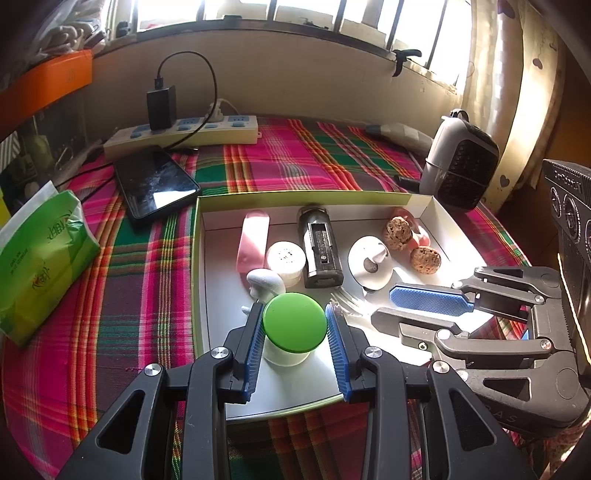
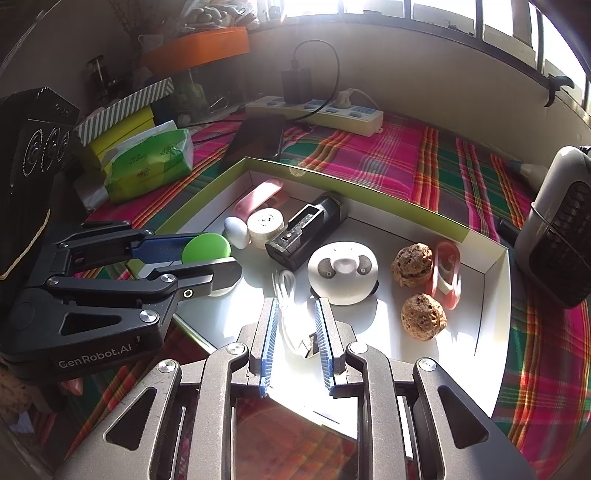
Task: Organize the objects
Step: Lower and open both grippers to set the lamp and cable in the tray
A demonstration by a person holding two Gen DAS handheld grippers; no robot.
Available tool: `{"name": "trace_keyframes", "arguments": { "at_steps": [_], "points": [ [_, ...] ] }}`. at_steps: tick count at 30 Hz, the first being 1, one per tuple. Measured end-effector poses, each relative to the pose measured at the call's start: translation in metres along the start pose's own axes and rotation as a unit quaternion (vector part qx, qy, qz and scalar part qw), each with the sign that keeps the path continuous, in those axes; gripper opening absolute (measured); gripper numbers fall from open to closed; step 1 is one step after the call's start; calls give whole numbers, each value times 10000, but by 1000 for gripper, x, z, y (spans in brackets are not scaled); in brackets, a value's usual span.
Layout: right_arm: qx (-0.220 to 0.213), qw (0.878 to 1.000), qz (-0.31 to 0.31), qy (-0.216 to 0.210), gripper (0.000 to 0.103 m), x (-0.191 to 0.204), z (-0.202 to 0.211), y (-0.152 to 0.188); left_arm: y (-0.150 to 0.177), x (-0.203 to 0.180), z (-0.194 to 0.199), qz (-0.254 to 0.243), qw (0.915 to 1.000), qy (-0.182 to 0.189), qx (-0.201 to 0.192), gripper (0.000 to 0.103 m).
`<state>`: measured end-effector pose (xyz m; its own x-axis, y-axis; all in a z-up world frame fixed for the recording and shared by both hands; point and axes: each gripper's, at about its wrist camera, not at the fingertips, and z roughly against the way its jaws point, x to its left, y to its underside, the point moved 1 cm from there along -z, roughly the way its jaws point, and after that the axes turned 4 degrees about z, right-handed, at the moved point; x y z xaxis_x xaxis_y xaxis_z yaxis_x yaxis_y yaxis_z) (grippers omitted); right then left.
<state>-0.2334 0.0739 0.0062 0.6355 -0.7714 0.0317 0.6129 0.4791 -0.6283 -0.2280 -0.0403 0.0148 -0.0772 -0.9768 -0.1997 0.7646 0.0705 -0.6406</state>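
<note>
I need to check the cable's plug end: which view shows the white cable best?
The right wrist view: the coiled white cable lies between the right gripper's fingers, plug visible. The left wrist view shows only washed-out loops.

Strong daylight pours through the barred window [image 1: 295, 14] at the top of both views, where the panes are blown out to plain white. It falls in a hard patch on the white floor of the tray [image 2: 369, 332], washing out detail there, and a hazy flare veils the upper middle of the right wrist view. The 2 walnuts [image 2: 421, 317] throw short dark shadows on the tray floor. The left side of both pictures sits much dimmer, the shelf [image 2: 195, 48] murky. Fisheye bending curves the windowsill and tray edges, and the corners fall to black. Focus is fairly sharp centrally.
</note>
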Motion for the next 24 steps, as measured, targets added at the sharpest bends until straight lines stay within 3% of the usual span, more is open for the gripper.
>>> {"name": "trace_keyframes", "arguments": {
  "at_steps": [5,8,24],
  "points": [
    [-14,10000,-18,20,22,1,1,1,1,-1,4,-15,10000,-12,-24,31],
    [-29,10000,-27,41,32,1,2,2,2,-1,5,-30,10000,-10,-27,31],
    [-132,9996,-137,198,33,6,14,5,4,-2,21,-55,9997,-140,-176,32]
  ]
}}
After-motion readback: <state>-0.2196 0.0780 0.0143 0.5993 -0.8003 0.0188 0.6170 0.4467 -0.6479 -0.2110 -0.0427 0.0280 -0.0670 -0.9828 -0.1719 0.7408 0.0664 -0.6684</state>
